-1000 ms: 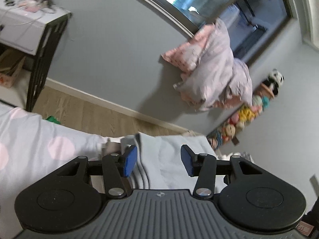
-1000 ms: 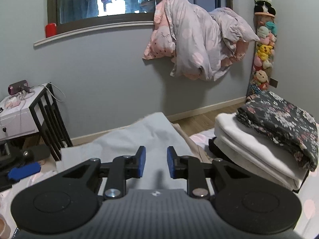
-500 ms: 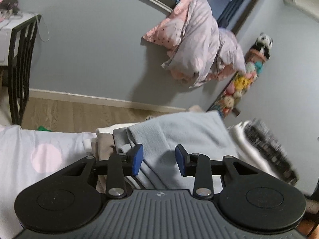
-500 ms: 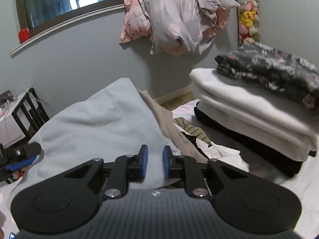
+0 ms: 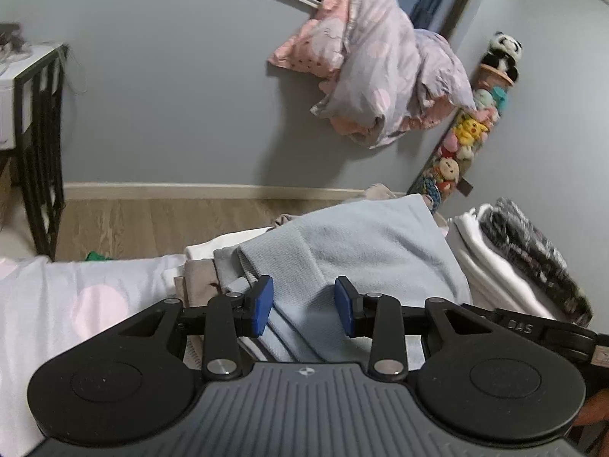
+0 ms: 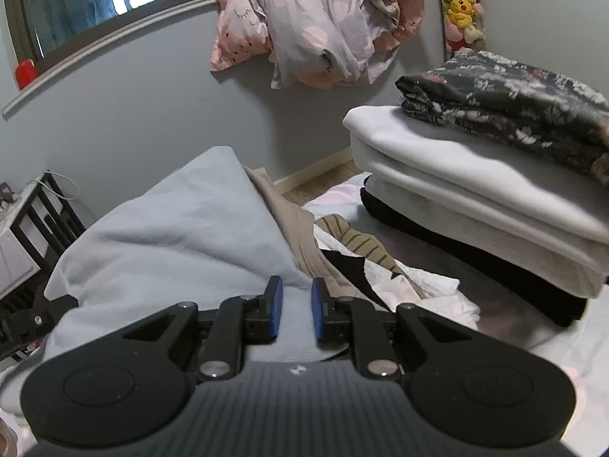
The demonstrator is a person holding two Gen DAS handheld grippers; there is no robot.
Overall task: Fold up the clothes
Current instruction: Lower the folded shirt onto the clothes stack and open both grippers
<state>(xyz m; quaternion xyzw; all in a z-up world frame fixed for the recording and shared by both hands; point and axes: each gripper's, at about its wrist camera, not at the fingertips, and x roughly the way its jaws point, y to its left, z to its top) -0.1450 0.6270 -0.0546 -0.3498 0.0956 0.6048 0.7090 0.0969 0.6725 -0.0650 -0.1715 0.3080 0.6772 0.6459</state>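
A light blue knitted garment (image 5: 361, 243) lies folded on a pile of loose clothes on the bed. My left gripper (image 5: 303, 306) sits low over its near edge by the ribbed hem. A thick fold fills the space between the blue pads, and the jaws are half closed on it. In the right wrist view the same garment (image 6: 171, 236) spreads out to the left. My right gripper (image 6: 296, 310) has its jaws narrow, pinching the garment's near right corner. A beige garment (image 6: 293, 221) lies beneath it.
A folded stack stands at the right, with a dark floral piece (image 6: 514, 103) on white layers (image 6: 475, 186) over black. Crumpled white and striped clothes (image 6: 380, 266) lie between. The dotted bedsheet (image 5: 76, 297) is at the left, and a black desk (image 5: 38, 144) and a hanging duvet (image 5: 380, 68) are beyond.
Both grippers came down towards the bed and rolled level. Their jaws narrowed around the light blue garment, which now rests on the pile.
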